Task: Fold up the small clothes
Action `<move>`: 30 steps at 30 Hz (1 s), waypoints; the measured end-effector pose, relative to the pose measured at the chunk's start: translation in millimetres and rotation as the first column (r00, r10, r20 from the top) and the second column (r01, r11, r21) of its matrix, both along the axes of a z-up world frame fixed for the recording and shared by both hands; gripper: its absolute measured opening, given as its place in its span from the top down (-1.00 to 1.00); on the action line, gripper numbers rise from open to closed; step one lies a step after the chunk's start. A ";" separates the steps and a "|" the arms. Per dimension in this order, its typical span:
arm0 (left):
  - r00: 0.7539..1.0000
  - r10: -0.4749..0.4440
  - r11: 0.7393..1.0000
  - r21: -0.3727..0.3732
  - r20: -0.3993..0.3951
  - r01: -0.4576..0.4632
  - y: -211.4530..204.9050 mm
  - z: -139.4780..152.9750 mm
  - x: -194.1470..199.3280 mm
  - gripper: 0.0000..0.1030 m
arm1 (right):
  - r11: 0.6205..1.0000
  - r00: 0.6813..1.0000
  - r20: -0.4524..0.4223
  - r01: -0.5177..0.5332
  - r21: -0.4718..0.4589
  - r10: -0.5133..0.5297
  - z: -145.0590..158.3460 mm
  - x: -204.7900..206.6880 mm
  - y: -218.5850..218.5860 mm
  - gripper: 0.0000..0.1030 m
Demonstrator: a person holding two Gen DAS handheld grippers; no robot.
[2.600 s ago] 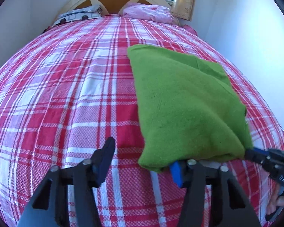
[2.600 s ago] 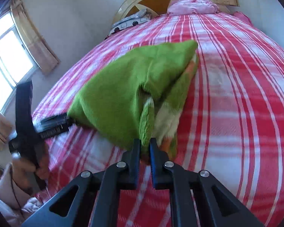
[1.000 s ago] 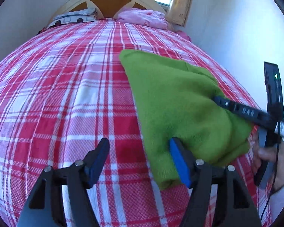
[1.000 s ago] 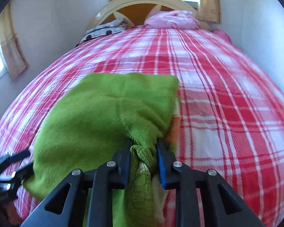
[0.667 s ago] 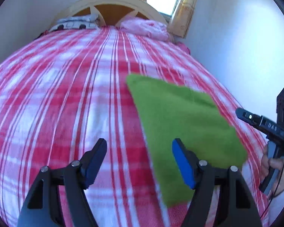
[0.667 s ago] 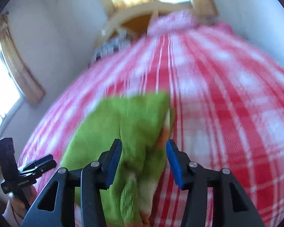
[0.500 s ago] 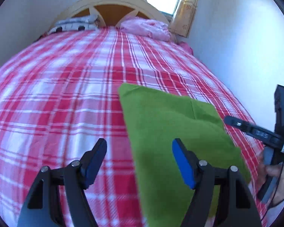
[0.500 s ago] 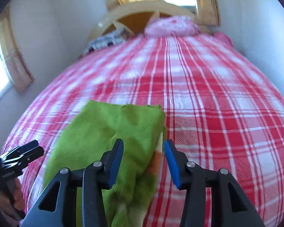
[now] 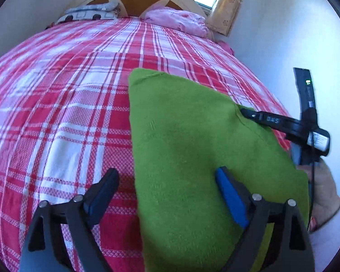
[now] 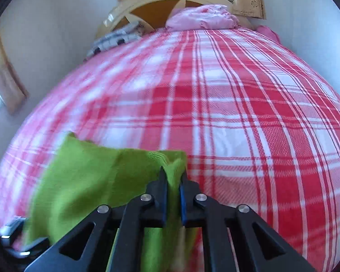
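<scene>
A green knitted garment (image 9: 192, 149) lies folded on the red-and-white plaid bedspread (image 9: 68, 104). In the left wrist view my left gripper (image 9: 167, 185) hovers over the garment's near left edge with its jaws opening wide; its right finger is over the cloth, its left over the bedspread, and the pads grip nothing. In the right wrist view my right gripper (image 10: 172, 182) is shut on the far right corner of the green garment (image 10: 97, 181). In the left wrist view the right gripper (image 9: 247, 113) reaches in from the right edge, its tips on that same corner.
A wooden headboard (image 9: 133, 2) stands at the far end, with a pink bundle (image 9: 176, 20) and a patterned pillow (image 9: 90, 13) below it. A white wall (image 9: 283, 34) runs close along the bed's right side. A person's hand (image 9: 321, 190) holds the right gripper's handle.
My right gripper let go of the bunched edge, opened, moved to the garment's far corner and shut on it. My left gripper widened and shifted over the cloth's near edge.
</scene>
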State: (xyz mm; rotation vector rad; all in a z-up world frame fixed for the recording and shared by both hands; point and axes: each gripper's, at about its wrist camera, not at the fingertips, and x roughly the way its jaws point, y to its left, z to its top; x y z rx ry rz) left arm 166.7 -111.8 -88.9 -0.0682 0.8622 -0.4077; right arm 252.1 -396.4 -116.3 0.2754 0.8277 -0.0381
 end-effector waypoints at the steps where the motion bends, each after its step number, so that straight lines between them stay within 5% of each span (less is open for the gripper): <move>1: 1.000 0.000 1.000 0.019 0.012 -0.001 -3.1 0.4 -1.8 -0.79 | 0.999 1.000 0.009 0.007 0.036 -0.007 -0.7 -1.3 -5.4 0.85; 6: 0.999 0.023 0.998 0.065 0.031 -0.025 -6.4 0.3 -2.4 -0.93 | 1.000 1.000 -0.009 0.024 0.011 -0.024 1.2 -0.8 -5.6 0.72; 9: 0.999 0.031 0.998 0.046 0.012 -0.032 -2.4 -1.9 1.1 -0.98 | 1.000 1.000 0.012 0.022 -0.009 -0.022 13.7 -14.0 -6.1 0.37; 11: 0.999 0.035 0.999 0.036 0.003 -0.035 -1.3 -3.1 1.9 -1.00 | 0.998 0.999 0.037 0.031 0.063 -0.034 22.9 -34.3 -13.9 -0.07; 13: 0.999 0.034 0.999 0.037 0.004 -0.034 -1.8 -2.8 1.8 -1.00 | 0.986 0.997 0.070 0.028 0.167 -0.040 29.7 -62.3 -21.1 -0.27; 18: 0.999 0.037 0.999 0.030 0.003 -0.037 -1.0 -2.5 0.4 -1.00 | 0.966 0.996 0.059 0.055 0.253 -0.072 25.3 -120.7 -23.2 -0.30; 25: 0.995 0.073 0.991 0.105 0.063 -0.079 -7.5 3.1 -10.5 -1.00 | 0.985 0.985 -0.020 0.173 -0.018 -0.174 3.3 -139.3 3.4 -0.30; 30: 0.996 0.088 0.993 0.078 0.022 -0.089 -0.8 1.3 -9.6 -1.00 | 0.981 0.981 -0.029 0.193 -0.032 -0.194 0.7 -138.9 5.3 -0.34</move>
